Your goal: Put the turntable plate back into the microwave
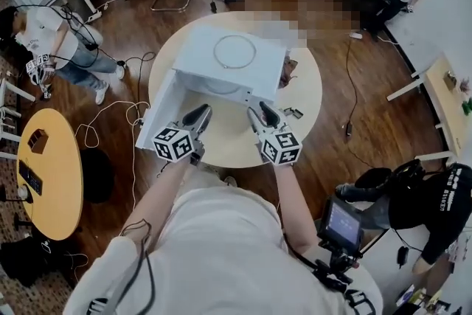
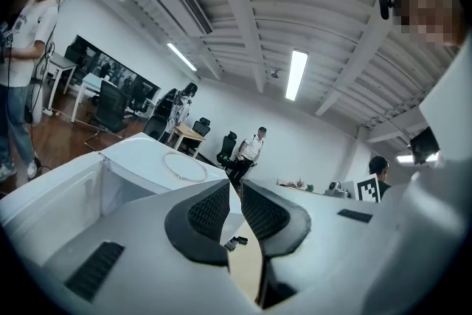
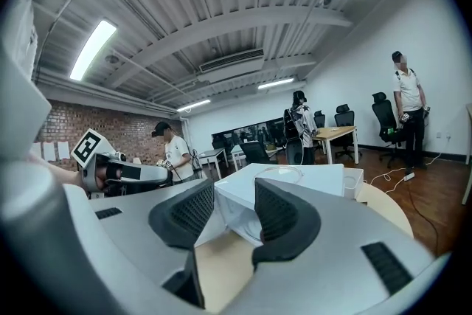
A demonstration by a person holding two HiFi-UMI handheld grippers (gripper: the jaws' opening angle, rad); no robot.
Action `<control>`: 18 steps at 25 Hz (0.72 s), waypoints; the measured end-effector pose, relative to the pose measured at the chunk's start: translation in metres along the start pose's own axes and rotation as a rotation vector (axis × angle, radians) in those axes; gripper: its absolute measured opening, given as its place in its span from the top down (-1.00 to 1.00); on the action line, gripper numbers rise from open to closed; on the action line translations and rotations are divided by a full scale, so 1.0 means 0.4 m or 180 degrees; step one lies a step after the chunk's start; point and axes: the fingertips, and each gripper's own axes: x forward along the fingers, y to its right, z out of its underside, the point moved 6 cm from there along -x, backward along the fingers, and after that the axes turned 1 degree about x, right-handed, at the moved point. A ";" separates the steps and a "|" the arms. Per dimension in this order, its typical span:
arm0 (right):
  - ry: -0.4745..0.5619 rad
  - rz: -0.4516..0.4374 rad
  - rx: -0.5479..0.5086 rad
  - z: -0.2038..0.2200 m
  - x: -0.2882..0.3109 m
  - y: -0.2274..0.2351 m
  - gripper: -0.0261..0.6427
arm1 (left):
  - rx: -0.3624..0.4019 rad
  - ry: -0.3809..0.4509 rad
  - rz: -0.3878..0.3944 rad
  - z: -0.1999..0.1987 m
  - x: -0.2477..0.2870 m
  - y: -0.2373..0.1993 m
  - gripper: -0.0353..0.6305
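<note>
A white microwave (image 1: 230,55) stands on the round table (image 1: 306,92), its door (image 1: 156,118) swung open to the left. A thin ring (image 1: 234,52) lies on its top. In the cavity I see a pale round plate (image 1: 220,87), also glimpsed in the right gripper view as a glassy disc (image 3: 251,221). My left gripper (image 1: 200,113) hovers in front of the opening with its jaws together and nothing in them (image 2: 236,184). Just right of it, my right gripper (image 1: 259,111) stands open and empty (image 3: 234,192), pointing at the microwave's front corner (image 3: 243,195).
Small dark objects (image 1: 293,113) lie on the table right of the microwave. A yellow round table (image 1: 48,173) stands at the left, with cables (image 1: 110,111) on the floor. A camera rig (image 1: 343,225) and several people stand around.
</note>
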 end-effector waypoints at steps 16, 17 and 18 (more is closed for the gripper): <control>-0.0228 0.0005 -0.0160 -0.051 0.108 -0.147 0.42 | -0.0147 -0.0105 0.0211 -0.070 -0.033 -0.086 0.78; -0.0251 0.0031 -0.0141 -0.044 0.111 -0.156 0.42 | -0.0115 -0.0138 0.0224 -0.071 -0.042 -0.093 0.78; -0.0279 0.0059 -0.0123 -0.035 0.112 -0.166 0.42 | -0.0081 -0.0170 0.0242 -0.070 -0.050 -0.099 0.78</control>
